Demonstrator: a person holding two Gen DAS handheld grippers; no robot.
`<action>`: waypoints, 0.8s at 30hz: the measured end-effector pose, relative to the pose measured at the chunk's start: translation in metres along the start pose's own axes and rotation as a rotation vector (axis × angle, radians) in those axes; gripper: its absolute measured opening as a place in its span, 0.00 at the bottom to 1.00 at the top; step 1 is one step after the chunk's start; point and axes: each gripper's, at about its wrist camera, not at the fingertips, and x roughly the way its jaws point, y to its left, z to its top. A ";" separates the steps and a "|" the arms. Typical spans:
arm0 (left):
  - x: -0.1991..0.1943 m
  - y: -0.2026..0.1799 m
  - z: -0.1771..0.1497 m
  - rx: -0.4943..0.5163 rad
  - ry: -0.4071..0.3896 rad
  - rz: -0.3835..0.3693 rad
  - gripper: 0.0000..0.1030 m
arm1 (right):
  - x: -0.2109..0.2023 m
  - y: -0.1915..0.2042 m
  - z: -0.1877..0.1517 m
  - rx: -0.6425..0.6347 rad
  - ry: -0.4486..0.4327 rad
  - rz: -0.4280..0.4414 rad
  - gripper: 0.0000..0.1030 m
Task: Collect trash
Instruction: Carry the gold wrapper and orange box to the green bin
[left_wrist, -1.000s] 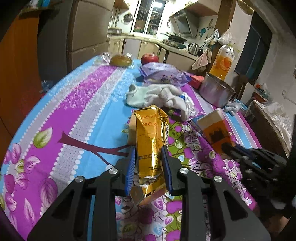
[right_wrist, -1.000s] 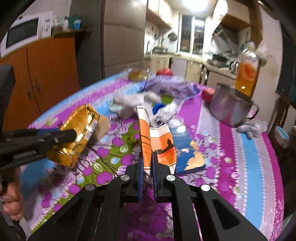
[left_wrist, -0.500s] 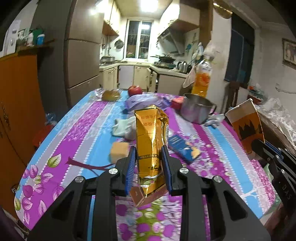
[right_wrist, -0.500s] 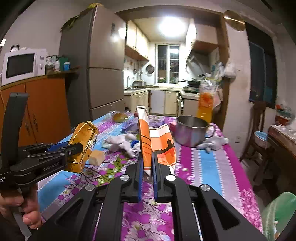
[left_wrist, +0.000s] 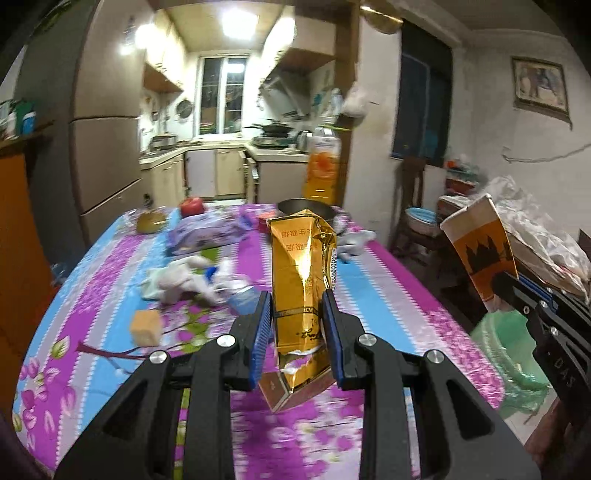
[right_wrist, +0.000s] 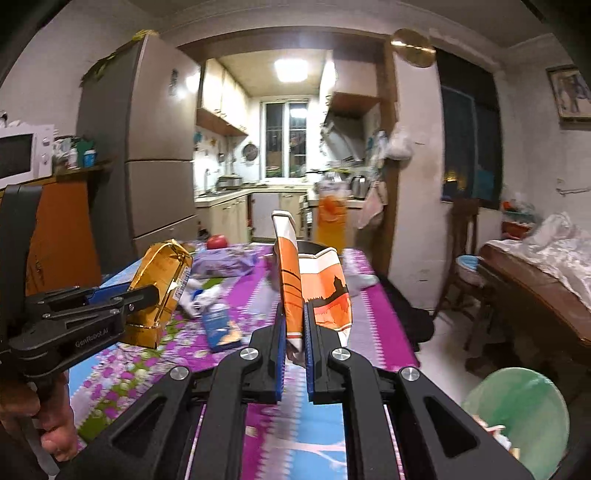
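1. Left hand-held gripper (left_wrist: 297, 325): jaws part-way closed, blue pads pressing both sides of a crumpled gold carton (left_wrist: 301, 288), which stands upright and lifted above the tabletop (left_wrist: 373, 299).
2. Right hand-held gripper (right_wrist: 294, 345): squeezed nearly together on a flattened orange-and-white carton (right_wrist: 291, 295), also up in the air off the tabletop.
3. Below the gold carton on the tabletop: a yellow sponge (left_wrist: 145, 326) to its left, a white cloth (left_wrist: 181, 282) further back, and a blue packet (right_wrist: 221, 326).
4. Far end of the tabletop: red apple (left_wrist: 192, 205), steel pot (left_wrist: 304, 207), juice bottle (left_wrist: 322, 168).
5. Green trash bag (right_wrist: 517, 417) sits off the tabletop's right edge, low down.
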 end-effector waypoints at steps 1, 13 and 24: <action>0.001 -0.012 0.001 0.012 -0.001 -0.018 0.25 | -0.005 -0.009 0.000 0.006 -0.002 -0.014 0.09; 0.017 -0.128 0.003 0.125 0.005 -0.201 0.25 | -0.068 -0.131 -0.011 0.074 -0.004 -0.217 0.09; 0.044 -0.233 -0.005 0.207 0.062 -0.382 0.25 | -0.109 -0.249 -0.044 0.151 0.063 -0.382 0.09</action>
